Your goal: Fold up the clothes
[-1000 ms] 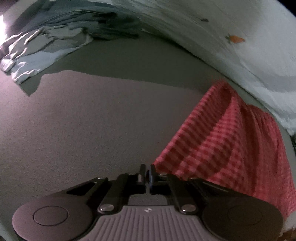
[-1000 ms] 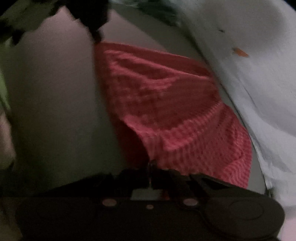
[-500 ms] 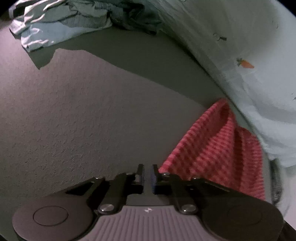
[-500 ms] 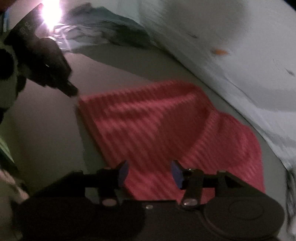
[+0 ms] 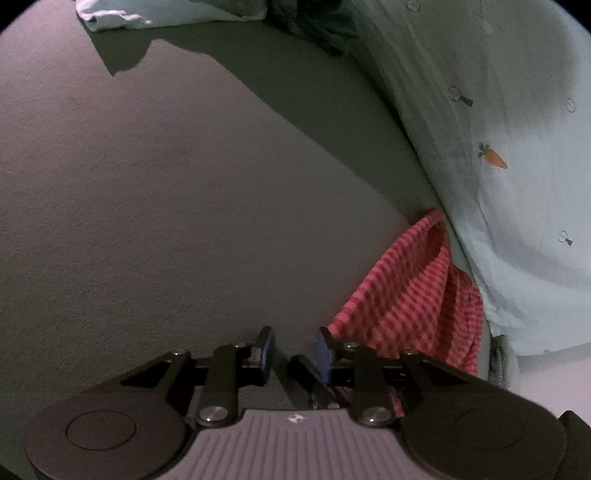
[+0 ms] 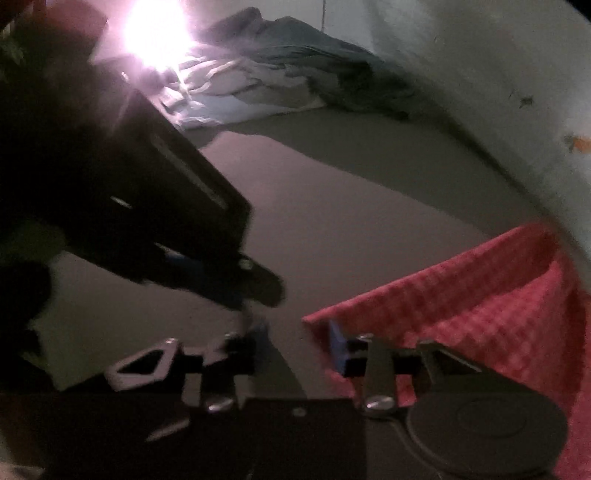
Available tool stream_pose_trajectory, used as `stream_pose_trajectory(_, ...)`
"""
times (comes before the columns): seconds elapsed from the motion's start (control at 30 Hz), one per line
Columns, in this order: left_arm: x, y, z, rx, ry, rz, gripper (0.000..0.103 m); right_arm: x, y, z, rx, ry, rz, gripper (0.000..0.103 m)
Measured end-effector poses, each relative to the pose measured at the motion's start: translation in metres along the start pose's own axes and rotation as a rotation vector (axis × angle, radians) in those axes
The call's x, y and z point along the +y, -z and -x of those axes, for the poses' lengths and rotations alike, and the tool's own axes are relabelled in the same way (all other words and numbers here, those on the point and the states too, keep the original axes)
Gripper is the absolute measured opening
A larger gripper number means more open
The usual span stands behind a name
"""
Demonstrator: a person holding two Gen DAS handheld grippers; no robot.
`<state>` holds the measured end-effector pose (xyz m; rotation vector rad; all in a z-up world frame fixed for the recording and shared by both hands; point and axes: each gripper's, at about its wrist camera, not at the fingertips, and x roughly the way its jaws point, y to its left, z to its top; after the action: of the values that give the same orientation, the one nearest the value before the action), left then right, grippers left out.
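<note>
So right now both tools are sitting empty. The left tool [image 5: 293, 350] has its blue pads spread a little with nothing between them, and they've just been opening. The right tool [image 6: 299, 343] is spread wider, also with nothing pinched. The red checked cloth [image 5: 410, 295] is lying on the grey surface [image 5: 166, 203] off to the right of both tools, snug against the pale carrot-print fabric [image 5: 498, 147] along the edge. A pile of bluish-grey clothes [image 6: 280, 77] is waiting at the far end.

What I'd be worrying about: the red piece is looking lumpy, with a raised ridge on its far side, so I'm guessing the fold could slump or spring open since nothing is holding it down. It's also sitting so close to that pale fabric that a careless re-grab might be snagging both. The two tools are also close together in the right view, so they could be bumping. That view is blurry and there's a bright glare [image 6: 155, 26] washing out the far end too.

Compared with a second ago: both tools were clamped on the red cloth's edge then, and it was hanging draped. Now it's let go and lying down, and both tools are sliding left, away from it.
</note>
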<state>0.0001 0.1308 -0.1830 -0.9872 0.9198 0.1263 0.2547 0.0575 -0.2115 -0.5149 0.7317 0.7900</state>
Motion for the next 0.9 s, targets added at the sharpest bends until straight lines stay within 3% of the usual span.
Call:
stream_pose_trajectory(0.1,0.003,-0.001,0.002,-0.007,0.007,0.018,0.035,-0.006,-0.002,-0.005,-0.007,-0.011,-0.041,0.047)
stream_pose_trajectory(0.17,0.004,-0.003,0.002,-0.005,0.007,0.033,0.036,-0.011,-0.001,-0.004,-0.009,-0.035,-0.070,0.037)
stream_pose_trajectory(0.23,0.003,-0.005,0.000,0.002,0.007,0.036,0.039,-0.019,0.000,-0.003,-0.004,-0.055,-0.103,0.004)
stream_pose_trajectory(0.27,0.001,-0.007,-0.001,0.006,0.012,0.029,0.042,-0.024,0.000,0.001,-0.002,-0.054,-0.120,0.002)
stream_pose_trajectory(0.4,-0.018,-0.018,-0.010,0.019,0.087,0.002,0.053,-0.050,0.004,0.021,-0.017,-0.039,-0.176,0.002)
stream_pose_trajectory(0.47,-0.032,-0.026,-0.018,0.031,0.146,-0.003,0.067,-0.061,0.007,0.034,-0.034,-0.034,-0.184,0.002)
stream_pose_trajectory(0.63,-0.077,-0.048,-0.067,0.119,0.253,-0.030,0.070,-0.085,0.015,0.069,-0.080,-0.060,-0.219,0.002)
stream_pose_trajectory(0.8,-0.133,-0.079,-0.136,0.223,0.235,-0.134,0.071,-0.103,0.022,0.094,-0.118,-0.048,-0.281,0.002)
stream_pose_trajectory(0.9,-0.158,-0.089,-0.163,0.226,0.161,-0.196,0.068,-0.115,0.024,0.108,-0.141,-0.042,-0.333,0.002)
